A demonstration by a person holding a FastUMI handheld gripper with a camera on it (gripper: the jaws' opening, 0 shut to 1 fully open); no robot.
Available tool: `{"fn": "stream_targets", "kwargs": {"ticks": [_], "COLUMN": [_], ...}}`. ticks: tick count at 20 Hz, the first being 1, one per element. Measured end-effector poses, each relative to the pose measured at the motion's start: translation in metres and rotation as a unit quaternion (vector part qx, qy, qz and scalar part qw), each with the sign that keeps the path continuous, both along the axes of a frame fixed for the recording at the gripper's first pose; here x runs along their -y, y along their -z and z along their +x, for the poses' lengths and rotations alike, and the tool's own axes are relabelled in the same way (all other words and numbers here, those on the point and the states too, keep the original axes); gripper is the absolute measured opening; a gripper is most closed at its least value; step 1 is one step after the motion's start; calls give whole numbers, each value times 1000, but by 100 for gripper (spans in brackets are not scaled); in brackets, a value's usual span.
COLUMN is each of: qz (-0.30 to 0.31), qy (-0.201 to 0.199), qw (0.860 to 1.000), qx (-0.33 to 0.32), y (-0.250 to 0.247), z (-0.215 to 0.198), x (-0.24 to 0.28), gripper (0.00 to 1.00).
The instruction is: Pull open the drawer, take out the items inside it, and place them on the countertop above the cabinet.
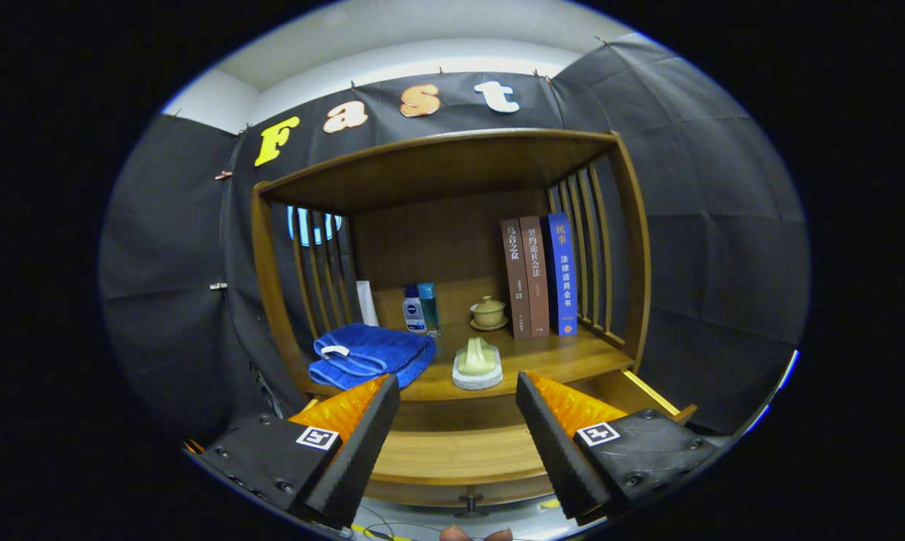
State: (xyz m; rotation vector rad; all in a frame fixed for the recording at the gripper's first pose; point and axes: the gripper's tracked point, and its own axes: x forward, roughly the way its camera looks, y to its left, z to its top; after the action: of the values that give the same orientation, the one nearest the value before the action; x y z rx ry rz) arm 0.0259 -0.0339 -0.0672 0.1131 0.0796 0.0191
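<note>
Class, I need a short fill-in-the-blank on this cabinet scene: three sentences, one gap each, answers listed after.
1. The gripper has its fingers ____ and holds nothing.
2. On the countertop, the folded blue towel lies to the ____ of the scrubbing brush.
3. The number of books standing upright beside the lidded cup is ____.

Missing words: open; left; three

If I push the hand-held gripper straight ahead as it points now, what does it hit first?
Probably the pale brush on its white pad at the countertop's front edge; it sits just ahead between the open fingers of the hand-held gripper. Depth is unclear.
</note>
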Motion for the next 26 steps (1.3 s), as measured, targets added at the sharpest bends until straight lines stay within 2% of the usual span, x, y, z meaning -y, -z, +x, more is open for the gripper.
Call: {"fn": "stream_targets", "kwargs": {"ticks": [3,6,12,17,26], "qz": [-19,-22,-42,-69,-54], "qy": [4,8,16,11,8], "qw": [1000,1000,998,997,998], "qx": [5,-9,-38,-39,-27], "y": [40,88,156,172,168], "z": [-32,-45,-32,-15,-7], "x": [-12,-19,-15,-15,-15], "gripper": [99,100,100,100,98]}}
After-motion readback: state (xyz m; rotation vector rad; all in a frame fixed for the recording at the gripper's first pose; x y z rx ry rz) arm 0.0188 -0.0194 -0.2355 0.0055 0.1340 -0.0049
